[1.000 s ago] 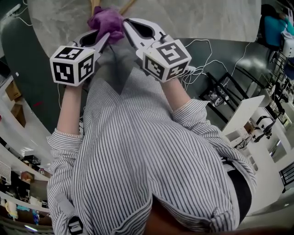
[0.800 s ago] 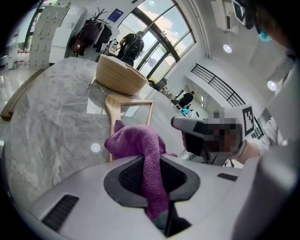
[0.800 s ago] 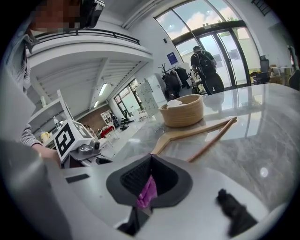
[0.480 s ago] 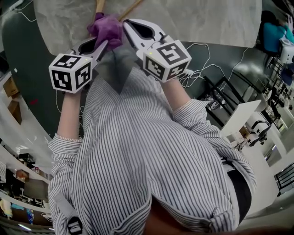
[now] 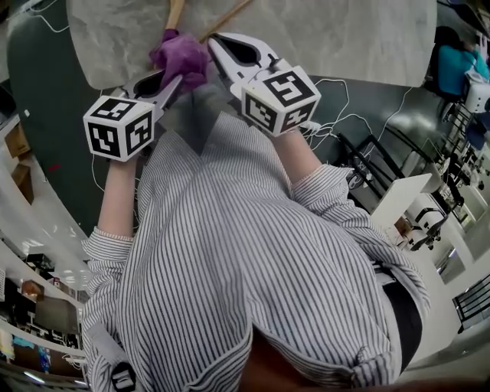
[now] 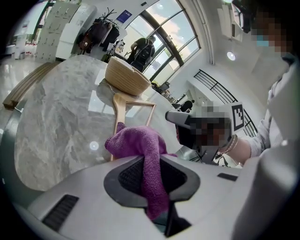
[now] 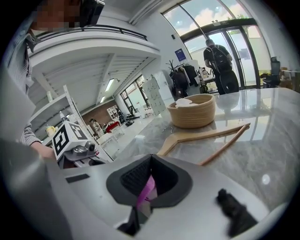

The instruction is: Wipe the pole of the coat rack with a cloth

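Note:
A purple cloth [image 5: 181, 57] is bunched between the tips of both grippers, over the near edge of a marble table [image 5: 306, 38]. My left gripper [image 5: 164, 83] is shut on the cloth [image 6: 140, 145], which hangs down through its jaws. My right gripper [image 5: 217, 44] is shut too, with a thin purple strip of cloth [image 7: 146, 190] pinched in its jaws. Pale wooden bars of the rack [image 5: 174, 11] lie flat on the table just beyond the cloth. They also show in the left gripper view [image 6: 119, 110] and the right gripper view [image 7: 206, 136].
A round woven basket [image 7: 192, 110] stands on the table behind the wooden bars [image 6: 125, 77]. The person's striped shirt [image 5: 230, 253] fills the lower head view. Cables [image 5: 337, 115] lie on the dark floor at right, beside white desks [image 5: 406, 191]. People stand by distant glass doors [image 7: 218, 61].
Both grippers, with the cloth between them, have shifted slightly to the right and a little lower in the head view. Both stay shut on the cloth.

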